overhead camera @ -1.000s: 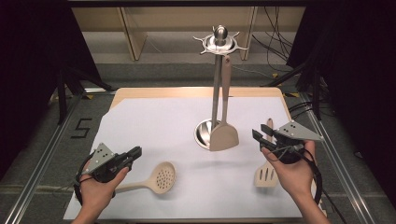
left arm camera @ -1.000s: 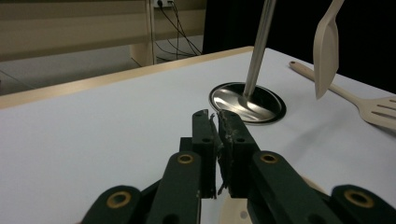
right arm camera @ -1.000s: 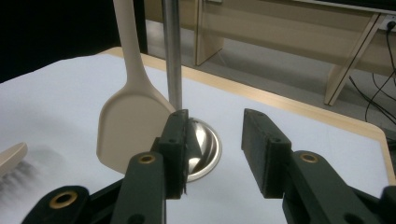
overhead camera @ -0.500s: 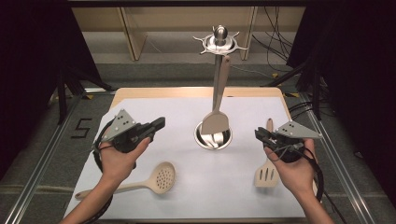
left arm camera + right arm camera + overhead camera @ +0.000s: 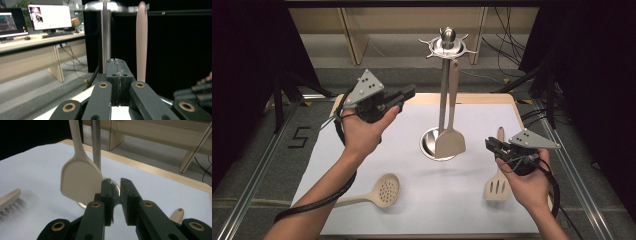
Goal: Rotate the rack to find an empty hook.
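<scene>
- White-sheeted counter (image 5: 377, 150) with a pale wooden rim sits between dark curtains; nothing lying on it has shifted over the last second.
- Tall chrome utensil stand (image 5: 445, 95), with a round base and a hooked crown, carries the cream solid-bladed plastic spatula (image 5: 450, 142). It hangs by its handle with the blade low beside the base. A moment ago the blade sat a little differently, so it looks to be settling after a swing.
- Two utensils remain flat on the sheet, so by my reading the hanging job is about a third done. The cream perforated skimmer spoon (image 5: 384, 191) lies near-left and the cream slotted spatula (image 5: 497, 187) near-right.
- Left claw (image 5: 409, 92) has lifted from beside the skimmer spoon to the stand's height. Its jaws are pressed together on nothing.
- Right claw (image 5: 488, 145) hovers just above the slotted spatula's handle. Its jaws have just been closing to a narrow gap, with nothing between them.
</scene>
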`<state>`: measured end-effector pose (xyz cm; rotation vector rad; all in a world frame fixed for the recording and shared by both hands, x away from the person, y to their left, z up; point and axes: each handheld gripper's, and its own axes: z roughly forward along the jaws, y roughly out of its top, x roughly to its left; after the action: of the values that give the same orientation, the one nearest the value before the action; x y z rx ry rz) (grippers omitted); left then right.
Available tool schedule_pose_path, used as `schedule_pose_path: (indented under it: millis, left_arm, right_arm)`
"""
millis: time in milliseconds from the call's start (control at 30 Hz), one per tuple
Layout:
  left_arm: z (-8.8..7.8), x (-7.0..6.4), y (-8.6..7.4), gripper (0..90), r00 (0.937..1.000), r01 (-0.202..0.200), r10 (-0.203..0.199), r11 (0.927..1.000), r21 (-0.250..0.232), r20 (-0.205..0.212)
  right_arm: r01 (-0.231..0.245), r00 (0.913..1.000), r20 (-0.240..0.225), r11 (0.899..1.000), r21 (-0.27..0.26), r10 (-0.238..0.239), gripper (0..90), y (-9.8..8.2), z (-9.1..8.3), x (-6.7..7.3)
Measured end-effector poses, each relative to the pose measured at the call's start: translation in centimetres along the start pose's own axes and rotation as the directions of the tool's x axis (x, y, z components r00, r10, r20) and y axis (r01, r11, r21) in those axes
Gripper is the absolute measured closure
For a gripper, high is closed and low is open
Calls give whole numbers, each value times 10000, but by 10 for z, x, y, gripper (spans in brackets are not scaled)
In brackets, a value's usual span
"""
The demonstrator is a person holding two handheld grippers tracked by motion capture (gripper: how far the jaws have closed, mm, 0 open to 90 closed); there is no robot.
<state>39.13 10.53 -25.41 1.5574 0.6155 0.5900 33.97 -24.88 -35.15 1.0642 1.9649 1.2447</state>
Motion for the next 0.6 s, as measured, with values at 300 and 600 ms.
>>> schedule_pose_path:
  millis: [300,600]
  left_arm:
    - [30,-10,43,878,9995,-323,323,9986,-428,-24]
    - [45,-11,53,889,9991,-372,364,9983,-458,-197]
  right_arm:
    - [-488,9987,-161,9984,283,493,798,-2,-2,-1]
    - [-396,9990,206,9992,-39,397,783,-1,-1,-2]
